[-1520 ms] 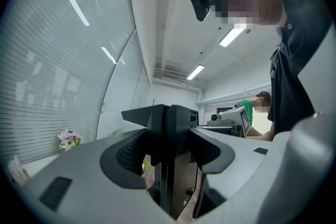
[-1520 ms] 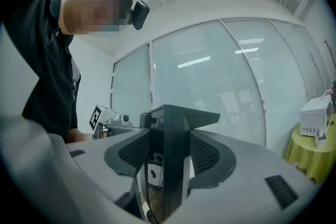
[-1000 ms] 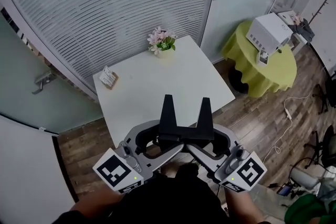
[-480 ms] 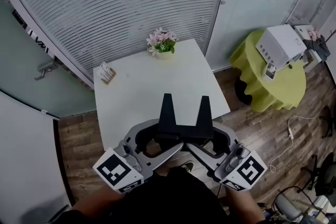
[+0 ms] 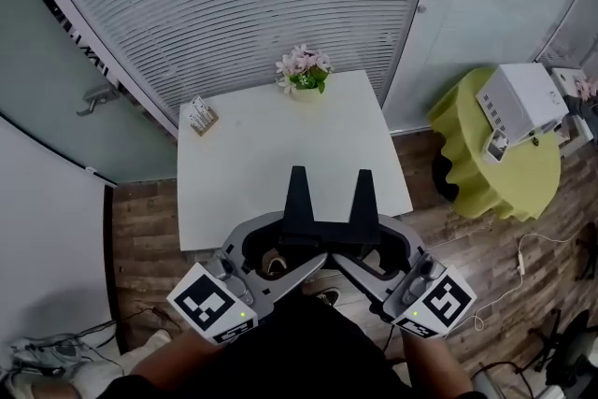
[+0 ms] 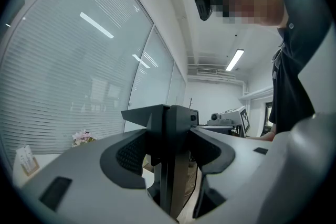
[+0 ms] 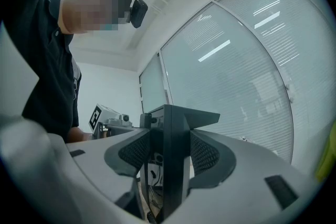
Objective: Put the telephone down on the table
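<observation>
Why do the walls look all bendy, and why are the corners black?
Head view: the wide lens bows the striped glass wall; evenly lit, sharp. Left gripper view: fisheye, black corners, light streaks mirrored on the glass. Right gripper view: the same.

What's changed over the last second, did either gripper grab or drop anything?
Only the viewpoint moved. The head camera swung, so the white table and flowers sit slightly further right in view, and the green table has slid toward the lower right. Nothing was taken hold of or let go. The left gripper and right gripper stay shut, empty and side by side. No telephone shows.
</observation>
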